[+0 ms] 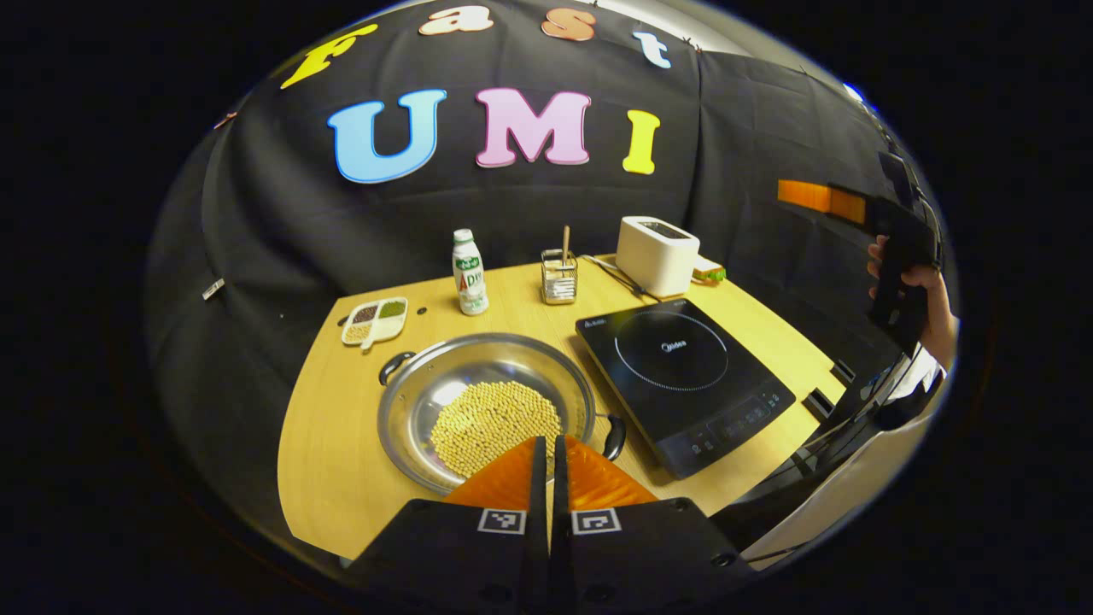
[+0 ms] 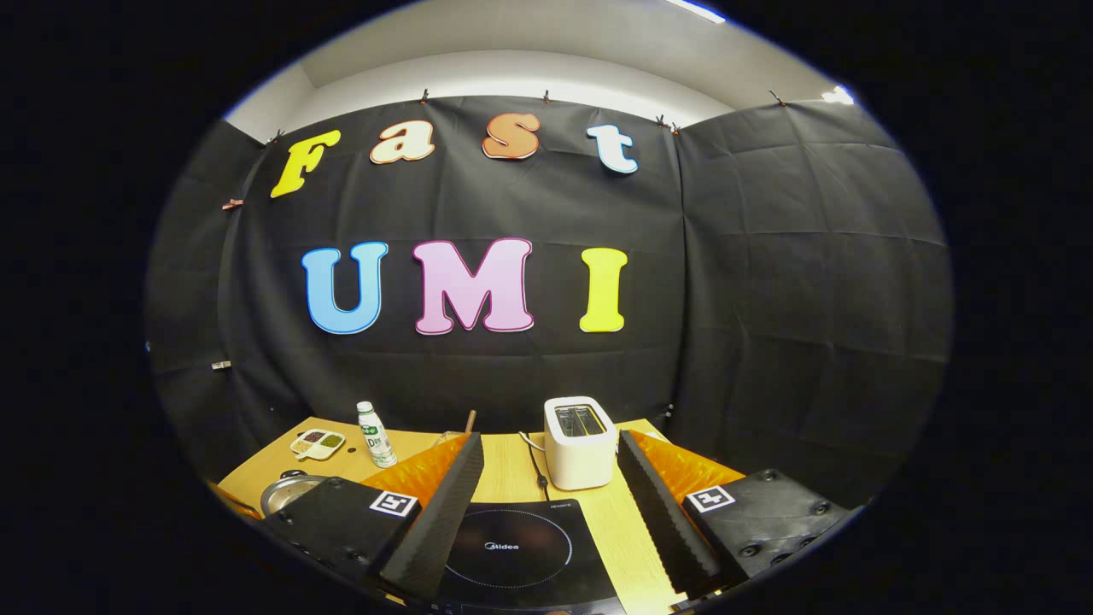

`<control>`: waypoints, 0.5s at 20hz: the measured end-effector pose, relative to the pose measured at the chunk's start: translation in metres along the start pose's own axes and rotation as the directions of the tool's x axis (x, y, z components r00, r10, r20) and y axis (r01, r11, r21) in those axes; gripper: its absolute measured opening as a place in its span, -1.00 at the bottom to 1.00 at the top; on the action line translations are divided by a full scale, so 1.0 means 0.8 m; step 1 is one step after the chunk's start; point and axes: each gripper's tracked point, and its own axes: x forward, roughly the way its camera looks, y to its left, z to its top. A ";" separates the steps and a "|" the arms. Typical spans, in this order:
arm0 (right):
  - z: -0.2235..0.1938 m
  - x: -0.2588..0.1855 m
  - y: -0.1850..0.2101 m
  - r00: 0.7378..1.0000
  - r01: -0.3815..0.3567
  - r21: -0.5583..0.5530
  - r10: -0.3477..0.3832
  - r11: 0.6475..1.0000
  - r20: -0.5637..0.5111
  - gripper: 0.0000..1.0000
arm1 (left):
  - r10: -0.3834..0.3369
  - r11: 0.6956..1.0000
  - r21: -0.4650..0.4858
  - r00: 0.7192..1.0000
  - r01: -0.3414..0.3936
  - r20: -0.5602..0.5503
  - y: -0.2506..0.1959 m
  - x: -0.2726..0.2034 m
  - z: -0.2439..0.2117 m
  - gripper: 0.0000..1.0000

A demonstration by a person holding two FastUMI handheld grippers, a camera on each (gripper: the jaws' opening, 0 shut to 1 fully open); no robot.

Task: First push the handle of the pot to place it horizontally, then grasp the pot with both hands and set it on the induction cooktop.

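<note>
The pot (image 1: 487,410) of beans sits on the surface (image 1: 341,461) just left of the induction cooktop (image 1: 683,376), its handles lying on a diagonal. The left hand-held gripper (image 1: 549,465), fingers pressed together, hovers nearest, over its near rim; the right hand-held gripper (image 2: 546,495) hangs spread above the cooktop.

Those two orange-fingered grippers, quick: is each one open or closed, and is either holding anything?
Left gripper: shut, empty, above the round steel pot of yellow beans.
Right gripper: open, empty, above the black induction cooktop.
</note>
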 end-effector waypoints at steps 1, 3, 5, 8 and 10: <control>-0.002 0.006 -0.004 1.000 -0.004 0.004 0.004 1.000 -0.006 0.96 | -0.007 1.000 0.009 1.000 0.007 -0.029 -0.007 0.009 -0.011 -0.89; -0.007 0.016 -0.013 1.000 -0.009 0.011 0.009 1.000 -0.016 0.96 | -0.016 1.000 0.021 0.996 0.017 -0.084 -0.016 0.027 -0.032 -0.89; -0.011 0.023 -0.019 1.000 -0.015 0.018 0.016 1.000 -0.026 0.97 | -0.026 0.999 0.034 0.990 0.031 -0.136 -0.024 0.042 -0.055 -0.89; -0.020 0.031 -0.031 0.999 -0.020 0.024 0.021 1.000 -0.038 0.97 | -0.046 0.998 0.029 0.978 0.052 -0.203 -0.033 0.060 -0.077 -0.89; -0.032 0.034 -0.039 0.998 -0.019 0.035 0.021 0.999 -0.066 0.97 | -0.059 0.998 0.016 0.970 0.065 -0.234 -0.038 0.069 -0.084 -0.89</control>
